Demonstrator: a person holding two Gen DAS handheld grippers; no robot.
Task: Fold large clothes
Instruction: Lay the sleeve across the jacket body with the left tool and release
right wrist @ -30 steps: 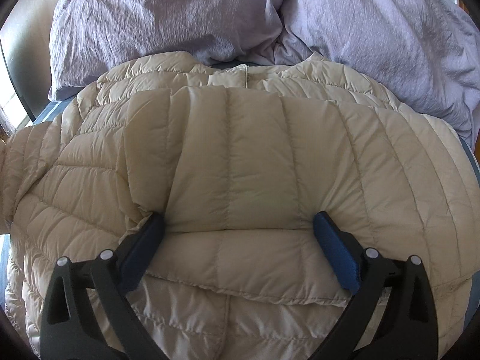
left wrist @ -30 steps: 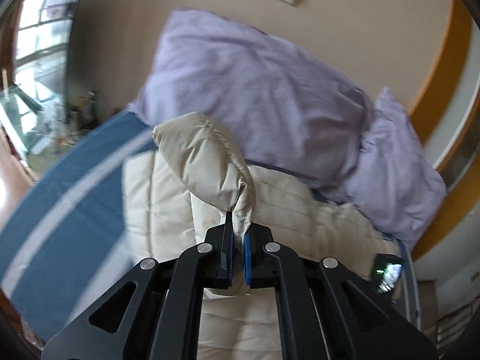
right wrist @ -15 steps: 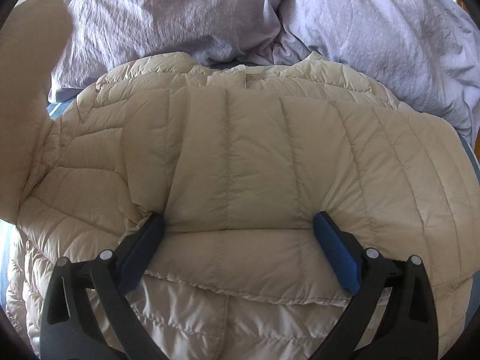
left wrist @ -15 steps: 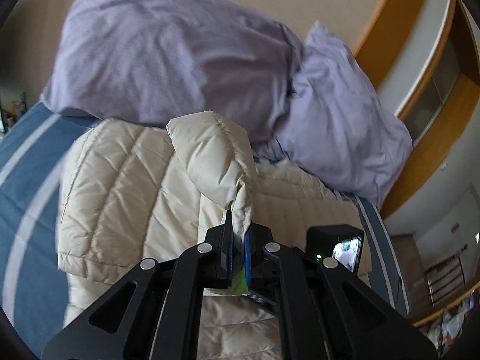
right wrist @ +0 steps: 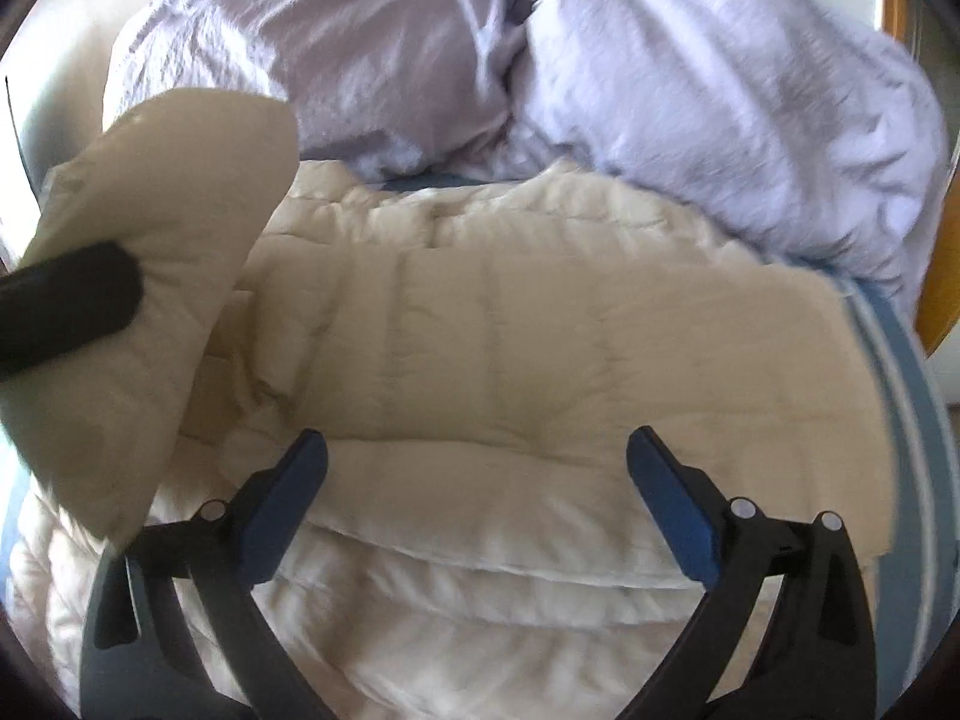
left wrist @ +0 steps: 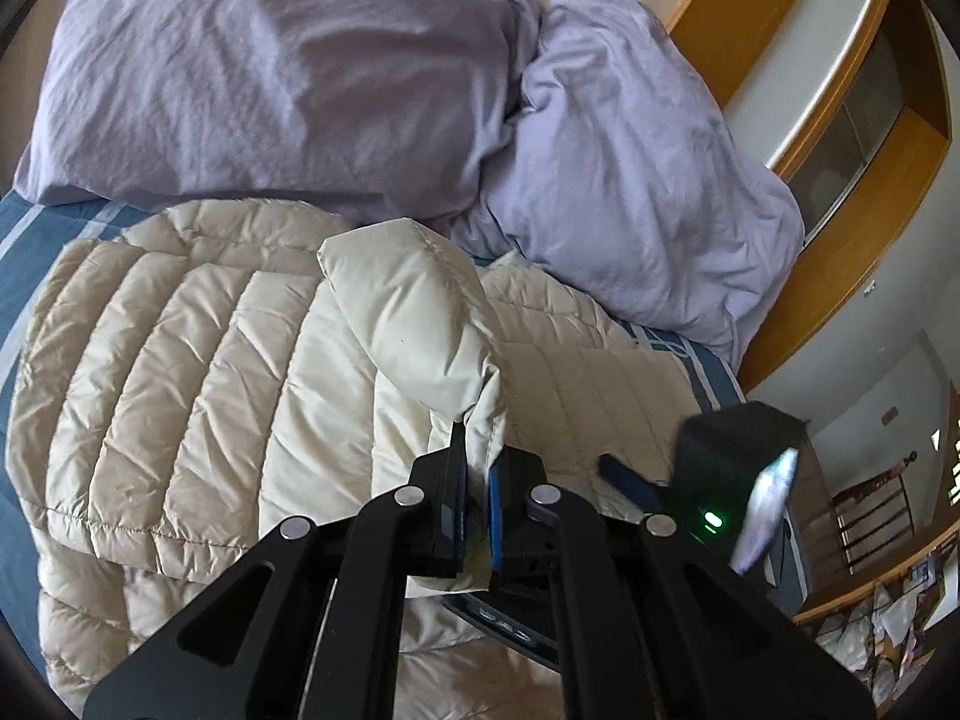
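1. The left tongs (left wrist: pixel 477 510) are clamped tight on the cuff of a cream quilted down sleeve (left wrist: pixel 414 324), holding it lifted above the jacket body.
2. The right tongs (right wrist: pixel 477 504) stand wide apart with nothing held, hovering over a folded panel of the jacket; this view is blurred.
3. The cream quilted down jacket (left wrist: pixel 180 372) lies spread flat on the blue bed with pale stripes (left wrist: pixel 24 276), its other sleeve folded across it.
4. Beyond the jacket, two crumpled lilac pillows (left wrist: pixel 276 78) lean side by side, touching, against the beige wall.
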